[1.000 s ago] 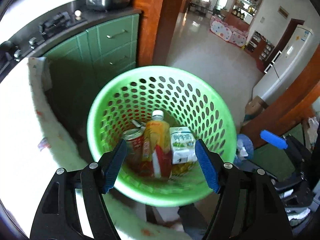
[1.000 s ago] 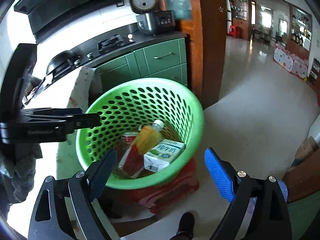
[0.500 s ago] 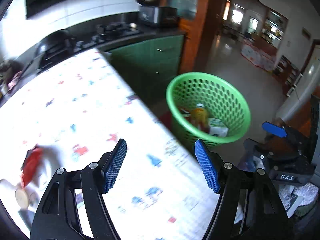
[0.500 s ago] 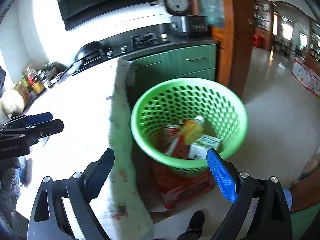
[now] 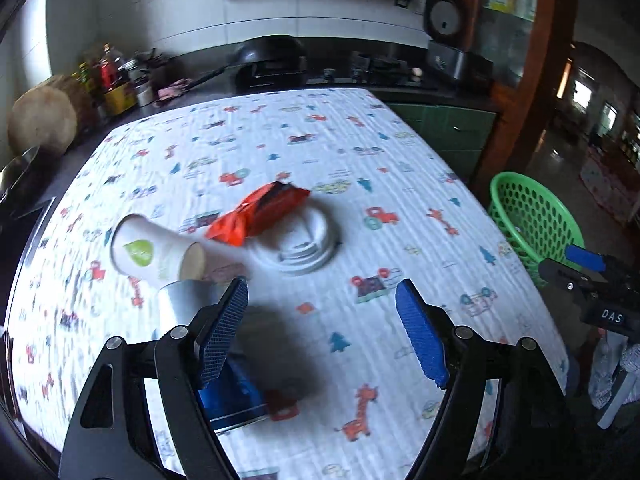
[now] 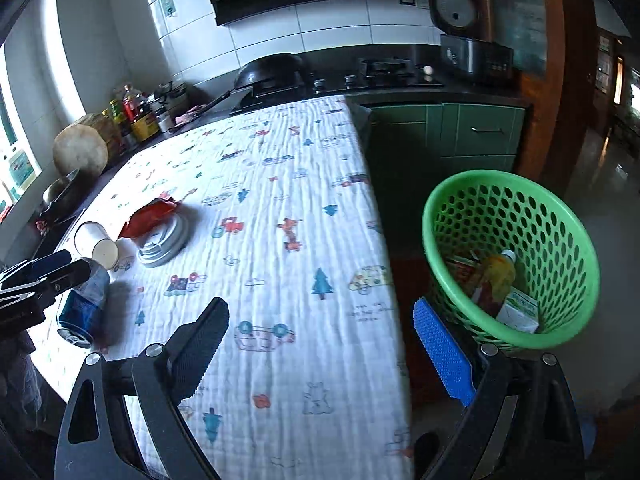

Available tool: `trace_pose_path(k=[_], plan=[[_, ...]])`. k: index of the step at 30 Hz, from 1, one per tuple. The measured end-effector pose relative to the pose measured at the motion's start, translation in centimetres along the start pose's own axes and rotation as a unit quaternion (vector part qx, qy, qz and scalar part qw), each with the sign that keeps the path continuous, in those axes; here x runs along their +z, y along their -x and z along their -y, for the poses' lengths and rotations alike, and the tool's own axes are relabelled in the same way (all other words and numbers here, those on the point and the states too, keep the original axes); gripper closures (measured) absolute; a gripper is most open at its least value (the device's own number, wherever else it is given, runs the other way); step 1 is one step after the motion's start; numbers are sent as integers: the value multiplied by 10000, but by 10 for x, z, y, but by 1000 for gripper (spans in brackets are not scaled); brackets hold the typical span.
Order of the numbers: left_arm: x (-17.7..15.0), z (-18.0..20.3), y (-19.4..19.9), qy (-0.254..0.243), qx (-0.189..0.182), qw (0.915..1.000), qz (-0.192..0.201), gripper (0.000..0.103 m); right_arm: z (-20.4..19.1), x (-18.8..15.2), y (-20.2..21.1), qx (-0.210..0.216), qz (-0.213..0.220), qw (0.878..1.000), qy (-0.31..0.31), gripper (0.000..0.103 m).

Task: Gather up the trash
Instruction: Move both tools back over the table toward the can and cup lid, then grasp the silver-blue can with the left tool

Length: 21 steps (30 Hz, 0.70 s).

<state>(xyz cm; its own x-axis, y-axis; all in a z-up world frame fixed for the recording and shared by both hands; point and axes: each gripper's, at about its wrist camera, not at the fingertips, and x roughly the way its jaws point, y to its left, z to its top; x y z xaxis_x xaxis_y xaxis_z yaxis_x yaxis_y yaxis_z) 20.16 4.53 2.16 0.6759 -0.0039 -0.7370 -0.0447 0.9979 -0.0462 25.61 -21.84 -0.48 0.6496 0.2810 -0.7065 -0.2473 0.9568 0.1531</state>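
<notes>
Trash lies ahead on the tablecloth (image 5: 400, 184): paper cup (image 5: 154, 250), red wrapper (image 5: 256, 214), white lid (image 5: 304, 246), blue can (image 5: 228, 396). My left gripper (image 5: 320, 328) is opening with nothing between its jaws, and my right gripper (image 6: 320, 344) stands apart beside the green basket (image 6: 508, 184).

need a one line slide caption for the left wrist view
Left tool, jaws opening and empty, above a patterned tablecloth with a tipped paper cup, red wrapper, white lid and blue can.
</notes>
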Motion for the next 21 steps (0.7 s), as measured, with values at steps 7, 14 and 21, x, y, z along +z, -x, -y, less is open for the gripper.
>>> trace_pose_path(k=[7,14,21], plan=[[-20,-57,0,736,396,9963,-201,23,-40,11,-20,344,-123,9991,233,13],[-30,-81,-24,1148,406,9909,-579,22,-73,25,-36,641,-253,9967,419,13],[-34,-88,-47,1315,240,9874,-844,22,-100,37,-58,809,-435,9943,545,13]])
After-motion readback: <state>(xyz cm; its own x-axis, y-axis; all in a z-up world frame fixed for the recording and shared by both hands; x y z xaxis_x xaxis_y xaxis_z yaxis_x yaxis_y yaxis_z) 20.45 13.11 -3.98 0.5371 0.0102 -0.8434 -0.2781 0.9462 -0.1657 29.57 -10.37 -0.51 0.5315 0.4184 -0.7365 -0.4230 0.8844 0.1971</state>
